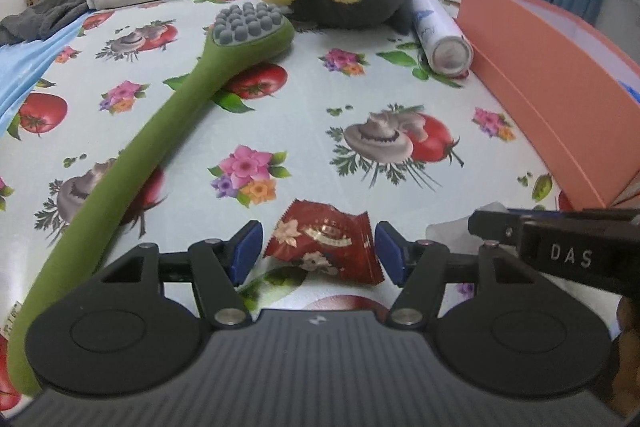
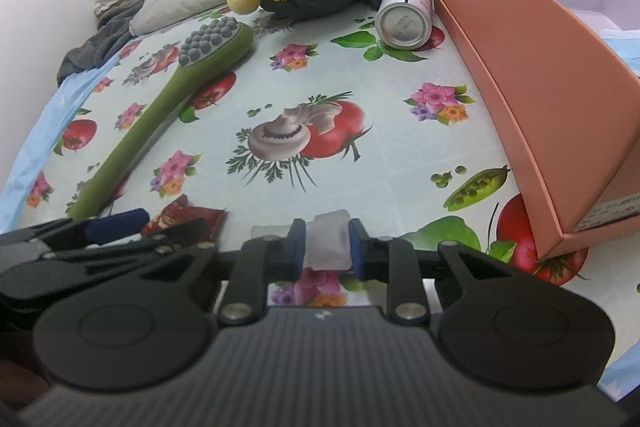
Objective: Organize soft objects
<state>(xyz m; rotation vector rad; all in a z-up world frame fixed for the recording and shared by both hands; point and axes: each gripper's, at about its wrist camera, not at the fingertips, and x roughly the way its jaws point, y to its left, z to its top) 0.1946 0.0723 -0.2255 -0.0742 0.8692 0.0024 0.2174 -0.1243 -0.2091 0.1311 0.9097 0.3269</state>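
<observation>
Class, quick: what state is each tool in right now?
Left tool: open around the red foil snack packet.
Right tool: closed on a small white soft pad.

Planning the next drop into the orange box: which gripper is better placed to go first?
Right. The right gripper is shut on the white packet beside the orange box; the left gripper only straddles the red packet, open.
</observation>
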